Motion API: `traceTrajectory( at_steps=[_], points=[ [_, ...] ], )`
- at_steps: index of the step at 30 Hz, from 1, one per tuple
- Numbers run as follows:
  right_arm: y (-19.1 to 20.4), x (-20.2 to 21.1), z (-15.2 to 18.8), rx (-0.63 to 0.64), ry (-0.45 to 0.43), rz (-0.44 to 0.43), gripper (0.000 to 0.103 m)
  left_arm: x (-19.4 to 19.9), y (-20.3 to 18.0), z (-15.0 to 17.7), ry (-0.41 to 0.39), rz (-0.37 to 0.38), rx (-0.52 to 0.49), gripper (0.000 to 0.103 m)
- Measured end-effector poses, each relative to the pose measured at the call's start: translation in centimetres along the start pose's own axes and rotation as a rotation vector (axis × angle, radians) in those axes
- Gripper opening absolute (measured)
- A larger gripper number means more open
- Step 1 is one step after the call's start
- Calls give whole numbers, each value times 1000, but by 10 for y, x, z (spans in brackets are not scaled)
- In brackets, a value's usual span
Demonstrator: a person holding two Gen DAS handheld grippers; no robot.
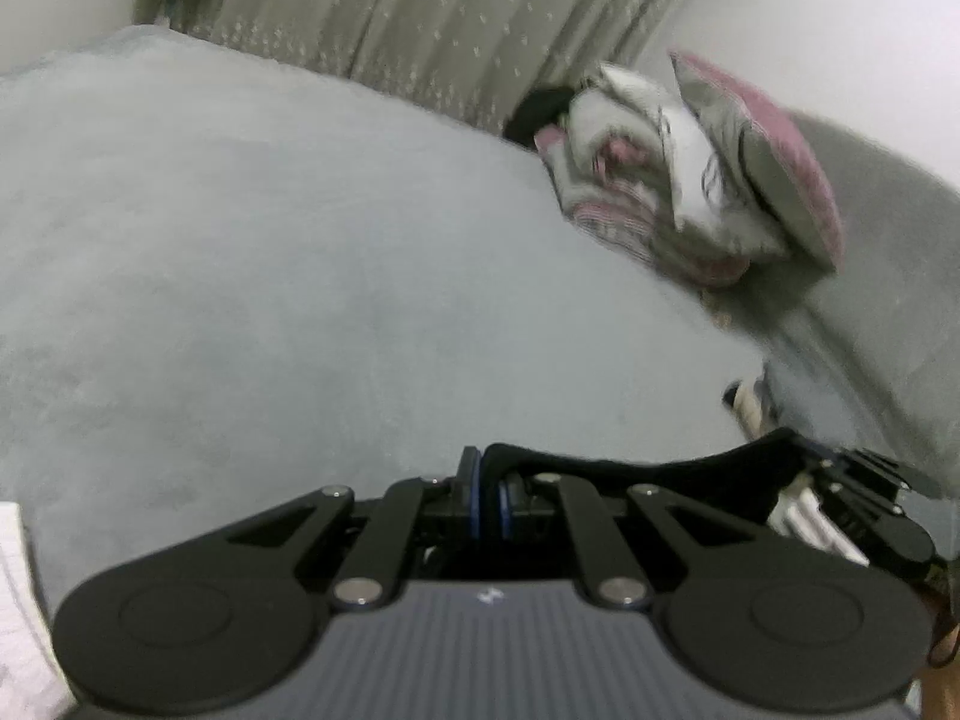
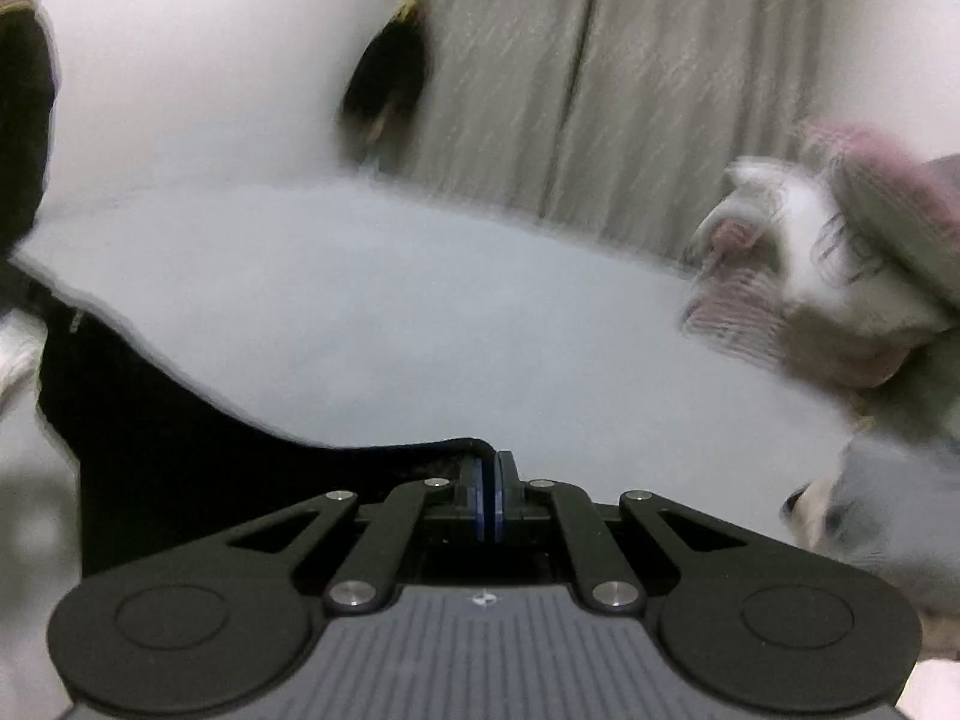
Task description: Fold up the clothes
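Observation:
A black garment (image 1: 630,465) is stretched as a dark band low over the grey bed. My left gripper (image 1: 489,474) is shut on its left end, with cloth pinched between the blue pads. The band runs right to my right gripper (image 1: 804,450), which is blurred there. In the right wrist view my right gripper (image 2: 491,468) is shut on the garment's edge. From there the black garment (image 2: 210,450) spreads down and to the left, and its lower part is hidden behind the gripper body.
A pale grey blanket (image 1: 300,270) covers the bed. A heap of pink, white and grey clothes (image 1: 690,180) lies at the far right, also blurred as a clothes heap (image 2: 840,264). A patterned curtain (image 1: 420,18) hangs behind. A white cloth (image 1: 18,600) shows at lower left.

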State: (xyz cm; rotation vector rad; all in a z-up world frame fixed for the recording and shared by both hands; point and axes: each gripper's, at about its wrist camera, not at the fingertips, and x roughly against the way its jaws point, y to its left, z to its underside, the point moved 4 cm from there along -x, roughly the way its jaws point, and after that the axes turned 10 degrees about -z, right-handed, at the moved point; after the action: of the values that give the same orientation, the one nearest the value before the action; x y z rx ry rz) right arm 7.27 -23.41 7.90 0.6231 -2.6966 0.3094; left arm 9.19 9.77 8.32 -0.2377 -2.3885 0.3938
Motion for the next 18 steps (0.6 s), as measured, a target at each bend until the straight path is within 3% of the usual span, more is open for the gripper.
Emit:
traceTrajectory(
  at_steps=[3,4,8,11,14,15,16,18],
  points=[
    [1,17,-19,-52,-152,33,5,18,7,-4,-28,55,10,5],
    [2,18,-21,-57,-159,35,5,19,3,-1,-5,77,-15,5],
    [4,2,-15,-80,-56,52,5,3,-28,30,151,123,-187,6],
    [-15,1,-7,-210,-36,36,6,-5,-61,59,244,219,-327,7],
    [-27,4,-10,-276,-37,-5,12,5,-82,71,225,286,-448,15],
    [-30,3,-10,-284,-17,-13,24,10,-86,72,207,301,-482,24],
    [-32,2,-8,-283,5,-10,34,11,-85,71,197,292,-482,29],
    [-36,-4,-2,-280,63,10,35,8,-76,63,188,247,-443,30]
  ],
)
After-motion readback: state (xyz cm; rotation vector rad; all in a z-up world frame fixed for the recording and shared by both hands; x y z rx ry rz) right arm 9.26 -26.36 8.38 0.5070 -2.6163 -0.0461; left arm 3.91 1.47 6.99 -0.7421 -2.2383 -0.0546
